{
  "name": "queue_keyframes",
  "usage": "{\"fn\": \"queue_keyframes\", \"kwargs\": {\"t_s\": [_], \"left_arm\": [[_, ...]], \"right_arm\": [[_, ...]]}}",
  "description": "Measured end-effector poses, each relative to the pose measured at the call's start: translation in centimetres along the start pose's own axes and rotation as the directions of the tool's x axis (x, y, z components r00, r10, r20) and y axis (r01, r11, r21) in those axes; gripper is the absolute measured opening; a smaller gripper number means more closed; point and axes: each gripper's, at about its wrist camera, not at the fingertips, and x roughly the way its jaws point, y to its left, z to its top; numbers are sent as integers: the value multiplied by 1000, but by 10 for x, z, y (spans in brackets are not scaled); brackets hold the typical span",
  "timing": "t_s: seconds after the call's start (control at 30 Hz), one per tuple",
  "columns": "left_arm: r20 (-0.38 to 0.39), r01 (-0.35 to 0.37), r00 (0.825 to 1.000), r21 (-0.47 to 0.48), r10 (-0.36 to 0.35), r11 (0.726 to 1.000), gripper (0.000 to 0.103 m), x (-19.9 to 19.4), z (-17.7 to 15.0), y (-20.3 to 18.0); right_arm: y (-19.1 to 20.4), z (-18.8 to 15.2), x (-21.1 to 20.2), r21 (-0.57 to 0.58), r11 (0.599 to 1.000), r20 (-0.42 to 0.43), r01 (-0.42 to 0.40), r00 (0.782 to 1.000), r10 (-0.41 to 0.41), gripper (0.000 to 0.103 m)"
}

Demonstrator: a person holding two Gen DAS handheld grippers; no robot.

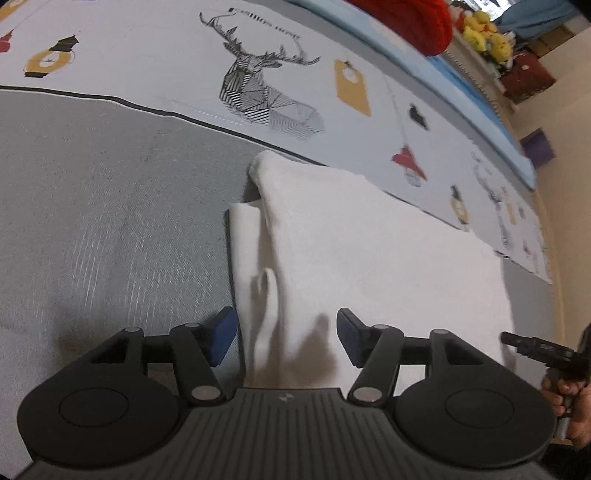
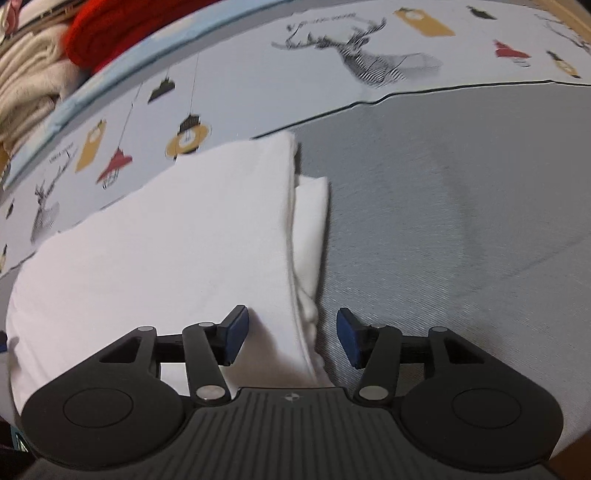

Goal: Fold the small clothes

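Note:
A folded white garment point(image 1: 369, 258) lies flat on the grey cloth, its top layer laid over a narrower layer that peeks out at the side. My left gripper point(image 1: 286, 339) hangs over its left edge, jaws open, with the cloth's edge below the gap and neither blue pad touching it. The same white garment point(image 2: 166, 251) fills the left of the right wrist view. My right gripper point(image 2: 291, 338) stands open over its right edge, the pads apart from the fabric. The tip of the other gripper and a hand point(image 1: 569, 391) show at the far right of the left view.
The grey cloth point(image 2: 461, 221) meets a white band printed with deer and lanterns point(image 1: 266, 81), then a light blue strip. Beyond it sit a red knitted item point(image 2: 122, 29), beige folded clothes point(image 2: 29, 74) and yellow plush toys point(image 1: 484, 33).

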Motion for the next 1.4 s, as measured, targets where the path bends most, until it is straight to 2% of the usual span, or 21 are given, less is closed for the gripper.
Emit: {"fn": "queue_keyframes", "kwargs": {"t_s": [0.17, 0.23, 0.3, 0.33, 0.37, 0.43, 0.5, 0.57, 0.67, 0.73, 0.77, 0.8, 0.83, 0.93, 1.03, 1.1, 1.13, 1.17, 1.2, 1.3, 1.4], "left_arm": [[-35, -77, 997, -27, 76, 997, 64, 18, 9, 4], [-18, -71, 997, -17, 71, 997, 55, 20, 13, 2], [-16, -58, 998, -6, 58, 998, 33, 23, 16, -1], [-13, -53, 999, 0, 53, 999, 27, 25, 18, -3], [-9, -45, 999, 9, 45, 999, 16, 25, 19, -4], [23, -45, 999, 35, 45, 998, 14, 24, 24, -9], [91, -43, 995, 46, 38, 998, 13, 15, 28, -13], [190, -21, 982, 57, 10, 998, 13, 0, 33, -20], [277, -52, 960, 59, 33, 997, 17, -11, 38, -27], [278, -70, 959, 30, 59, 997, 36, -12, 39, -24], [248, -44, 968, 16, 38, 999, 56, -11, 39, -19], [204, -16, 979, 3, 15, 1000, 65, -6, 38, -14], [157, -8, 988, -6, 8, 1000, 65, -2, 36, -10], [79, -31, 996, -2, 32, 1000, 65, 6, 30, 3], [-12, -16, 1000, -45, 16, 999, 64, 17, 24, 17], [-23, -14, 1000, -30, 13, 999, 61, 18, 17, 19], [-18, -15, 1000, -10, 15, 1000, 55, 17, 15, 17], [-28, -5, 1000, 1, 5, 1000, 37, 18, 12, 16], [-43, 9, 999, 1, -9, 1000, 32, 20, 11, 17], [-33, 5, 999, 54, -3, 999, 23, 18, 5, 10], [-13, 27, 1000, 19, -27, 999, 18, 8, 4, 17]], "right_arm": [[-5, 11, 11, 42, 999, -16, -7, 1000, 7, 57], [-6, 15, 14, 56, 998, -15, -17, 1000, 18, 56], [-5, 17, 18, 50, 998, -12, -25, 1000, 25, 47], [-4, 18, 19, 45, 998, -9, -38, 999, 38, 33], [-3, 19, 19, 47, 998, -3, -46, 999, 46, 24], [-3, 23, 19, 62, 996, 6, -65, 998, 65, 13], [-5, 28, 15, 91, 993, 36, -74, 997, 71, 12], [1, 33, 6, 85, 992, 106, -96, 991, 87, 11], [13, 39, -6, 35, 993, 217, -114, 971, 104, 12], [19, 42, -6, 27, 998, 252, -58, 967, 49, 16], [22, 43, -4, 30, 1000, 258, 0, 966, -8, 26], [22, 42, -3, 30, 999, 246, 37, 968, -43, 34], [19, 42, -1, 33, 999, 220, 41, 974, -47, 49], [10, 39, 7, 48, 999, 113, -14, 994, 9, 50], [10, 30, 15, -14, 1000, 35, 8, 999, -7, 50], [10, 25, 14, -10, 1000, 20, 7, 1000, -6, 50], [9, 25, 13, 5, 1000, 19, -3, 1000, 3, 50], [7, 24, 13, 20, 1000, 17, -10, 1000, 10, 50], [7, 23, 12, 28, 1000, 14, -13, 1000, 13, 50], [8, 21, 10, 27, 1000, 17, -9, 1000, 9, 50], [8, 21, 10, 31, 999, 12, -16, 1000, 16, 50]]}}
